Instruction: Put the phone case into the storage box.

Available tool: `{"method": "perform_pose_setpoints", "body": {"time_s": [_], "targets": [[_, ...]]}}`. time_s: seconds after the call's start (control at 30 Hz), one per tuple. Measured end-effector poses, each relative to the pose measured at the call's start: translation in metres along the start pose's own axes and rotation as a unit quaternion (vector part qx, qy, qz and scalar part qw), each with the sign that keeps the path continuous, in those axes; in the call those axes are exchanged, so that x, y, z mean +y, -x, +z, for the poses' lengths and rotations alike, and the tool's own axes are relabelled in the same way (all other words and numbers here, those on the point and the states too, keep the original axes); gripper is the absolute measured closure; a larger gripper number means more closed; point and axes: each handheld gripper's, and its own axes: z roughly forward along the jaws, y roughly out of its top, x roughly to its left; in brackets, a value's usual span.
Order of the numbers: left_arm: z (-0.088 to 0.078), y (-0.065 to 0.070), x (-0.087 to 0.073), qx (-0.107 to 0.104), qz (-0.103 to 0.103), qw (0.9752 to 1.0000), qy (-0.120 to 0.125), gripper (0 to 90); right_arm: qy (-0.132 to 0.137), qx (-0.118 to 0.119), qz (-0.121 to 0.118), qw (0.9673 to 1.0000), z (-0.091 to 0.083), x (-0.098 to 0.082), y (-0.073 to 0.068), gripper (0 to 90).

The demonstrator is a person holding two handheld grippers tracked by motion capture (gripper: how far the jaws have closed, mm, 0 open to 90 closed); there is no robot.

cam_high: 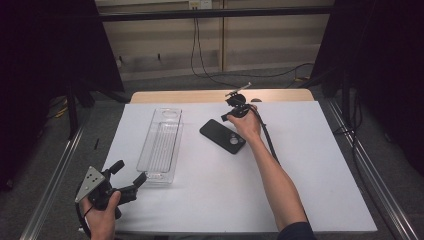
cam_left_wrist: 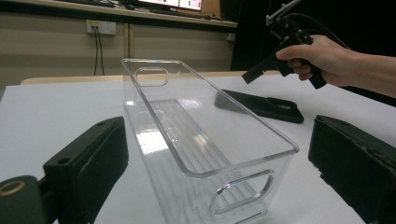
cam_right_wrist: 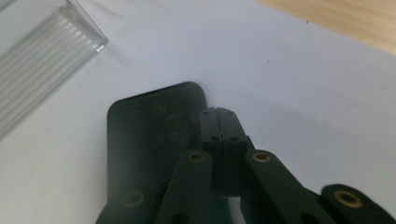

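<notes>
A clear plastic bin lies lengthwise on the white sheet, left of centre. To its right lies a black phone case, flat, with a round hole. My right gripper is shut with nothing in it and hangs just over the case's far end. In the right gripper view its closed jaws point down at the case near one edge. My left gripper stands open at the bin's near left corner. In the left gripper view the wide jaws frame the bin's near end without touching it.
The white sheet covers most of the wooden table, whose bare strip shows at the back. Metal rails run along both sides. Cables hang down the back wall. The right gripper's cable trails along the forearm.
</notes>
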Motion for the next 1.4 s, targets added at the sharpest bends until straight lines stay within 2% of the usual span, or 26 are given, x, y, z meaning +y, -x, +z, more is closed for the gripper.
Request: {"method": "perform_pose_setpoints", "body": {"time_s": [0.27,0.5,1.03,1.4], "targets": [[0.000,-0.001,0.000,0.000,-0.003,1.0000,0.001,4.9,-0.043,-0.007,0.003,0.9991,0.010,0.009,0.000,90.0],[-0.001,-0.001,0.000,-0.001,-0.002,1.0000,0.003,4.9,-0.059,-0.021,0.002,0.9980,0.022,0.008,-0.001,90.0],[0.001,0.000,0.001,-0.003,0.005,1.0000,-0.002,4.9,-0.061,-0.029,-0.014,0.9976,0.030,0.013,-0.005,90.0],[0.001,-0.001,0.000,-0.003,0.004,1.0000,-0.001,4.9,-0.059,-0.016,-0.022,0.9979,0.041,0.015,-0.016,90.0]]}}
